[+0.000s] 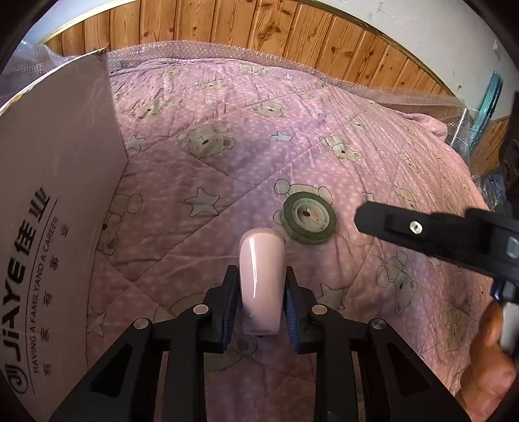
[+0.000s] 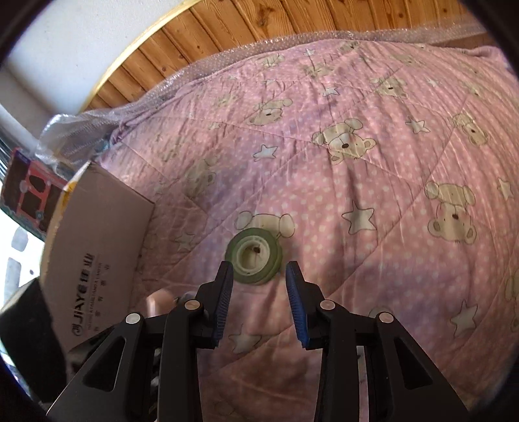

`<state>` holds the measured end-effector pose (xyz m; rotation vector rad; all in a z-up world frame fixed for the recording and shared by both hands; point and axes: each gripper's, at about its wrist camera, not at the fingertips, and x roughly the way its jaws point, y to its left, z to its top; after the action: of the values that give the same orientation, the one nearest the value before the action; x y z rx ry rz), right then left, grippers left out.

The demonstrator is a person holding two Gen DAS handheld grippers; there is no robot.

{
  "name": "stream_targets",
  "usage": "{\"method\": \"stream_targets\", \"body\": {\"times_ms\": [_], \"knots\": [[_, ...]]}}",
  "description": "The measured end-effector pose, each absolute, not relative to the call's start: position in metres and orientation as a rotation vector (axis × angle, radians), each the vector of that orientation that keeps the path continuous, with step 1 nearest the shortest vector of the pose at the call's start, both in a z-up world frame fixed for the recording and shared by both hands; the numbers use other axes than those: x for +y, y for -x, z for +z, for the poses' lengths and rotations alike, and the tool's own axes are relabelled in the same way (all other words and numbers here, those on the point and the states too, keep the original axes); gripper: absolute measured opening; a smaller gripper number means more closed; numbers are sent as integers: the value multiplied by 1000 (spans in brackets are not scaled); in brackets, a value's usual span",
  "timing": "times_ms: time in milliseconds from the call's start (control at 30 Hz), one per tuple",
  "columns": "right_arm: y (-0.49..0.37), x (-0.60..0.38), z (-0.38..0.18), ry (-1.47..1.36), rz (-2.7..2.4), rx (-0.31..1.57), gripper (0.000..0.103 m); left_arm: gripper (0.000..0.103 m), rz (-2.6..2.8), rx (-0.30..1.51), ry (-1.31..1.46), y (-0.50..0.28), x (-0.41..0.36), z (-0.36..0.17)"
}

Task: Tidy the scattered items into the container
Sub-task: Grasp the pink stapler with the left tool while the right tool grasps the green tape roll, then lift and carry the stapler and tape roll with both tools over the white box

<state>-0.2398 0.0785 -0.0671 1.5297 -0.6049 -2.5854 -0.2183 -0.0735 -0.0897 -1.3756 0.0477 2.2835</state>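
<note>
Transfer stage in hand: the left gripper (image 1: 261, 302) has its two pads pressed against the sides of a pale pink bottle (image 1: 261, 285), gripped and pointing away from the camera, above the pink bear-print quilt (image 1: 227, 136). The cardboard box (image 1: 55, 201), taken to be the container, stands just to the left of this gripper, its printed wall facing the bottle. Whether the bottle is fully clear of the quilt cannot be told.

The right gripper (image 2: 259, 292) is spread wide and holds nothing. It is lined up on the green tape roll (image 2: 254, 258), which lies flat on the quilt just ahead of the fingertips, not yet between them. In the left wrist view the same roll (image 1: 308, 217) sits just beyond the bottle, to its right.

Judgement on next moves: the bottle needs lifting over the box wall and releasing inside; the right tool needs to advance until the roll sits between the pads, then clamp.

Obstructions: the box wall is tall beside the left gripper, so height must be gained first. The two tools work near each other and could collide. The soft quilt may let the flat roll sink or slide. Bubble wrap (image 2: 201, 68) lines the far quilt edge below the wood panelling (image 1: 227, 26), well apart from the work
</note>
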Motion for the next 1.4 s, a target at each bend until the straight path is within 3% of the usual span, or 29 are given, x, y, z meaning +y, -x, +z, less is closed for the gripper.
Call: {"method": "stream_targets", "body": {"times_ms": [133, 167, 700, 867, 1400], "knots": [[258, 60, -84, -1555, -2575, -297, 17, 27, 2284, 32, 1414, 211, -80, -92], [259, 58, -84, -1568, -2571, -264, 16, 28, 2273, 29, 1427, 213, -79, -96], [138, 101, -34, -1472, -2630, -629, 15, 27, 2258, -42, 1314, 205, -83, -69], [109, 95, -30, -1452, -2621, -660, 15, 27, 2306, -15, 1231, 188, -86, -37], [56, 50, 10, -1380, -2600, -592, 15, 27, 2375, -189, 1106, 131, -144, 26]]}}
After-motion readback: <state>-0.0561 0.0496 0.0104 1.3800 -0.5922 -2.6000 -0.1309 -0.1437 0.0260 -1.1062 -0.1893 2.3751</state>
